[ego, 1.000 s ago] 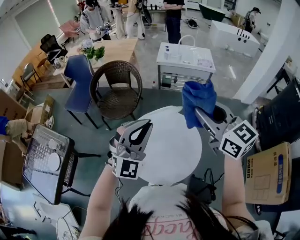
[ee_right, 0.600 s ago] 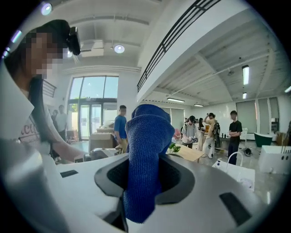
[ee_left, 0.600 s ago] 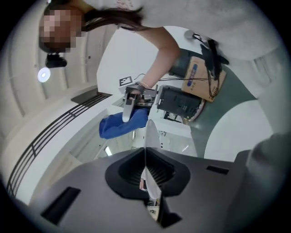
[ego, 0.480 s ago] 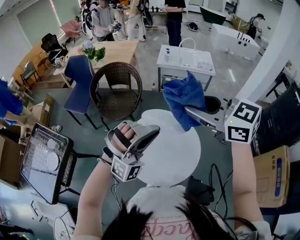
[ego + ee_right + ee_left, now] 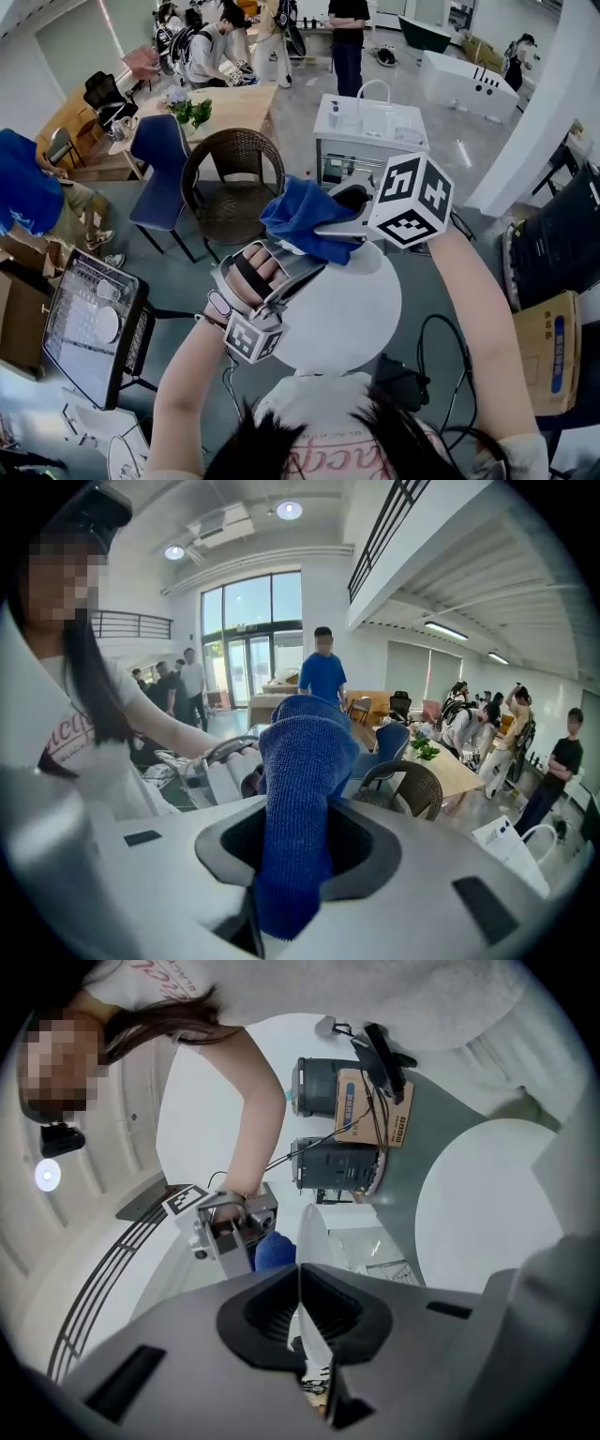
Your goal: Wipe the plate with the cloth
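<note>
Left gripper (image 5: 305, 267) jaws clamped on plate (image 5: 352, 314) rim, right gripper (image 5: 328, 230) jaws clamped on cloth (image 5: 298, 217), cloth by plate's far edge

Head view: we look steeply down on both jaws.
Left gripper view: along its jaws, right gripper (image 5: 242, 1241) just beyond.
Right gripper view: along its jaws, left gripper (image 5: 225, 761) just beyond.

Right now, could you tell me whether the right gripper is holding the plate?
No, the right gripper is shut on the blue cloth; the left gripper clamps the white plate by its edge.
</note>
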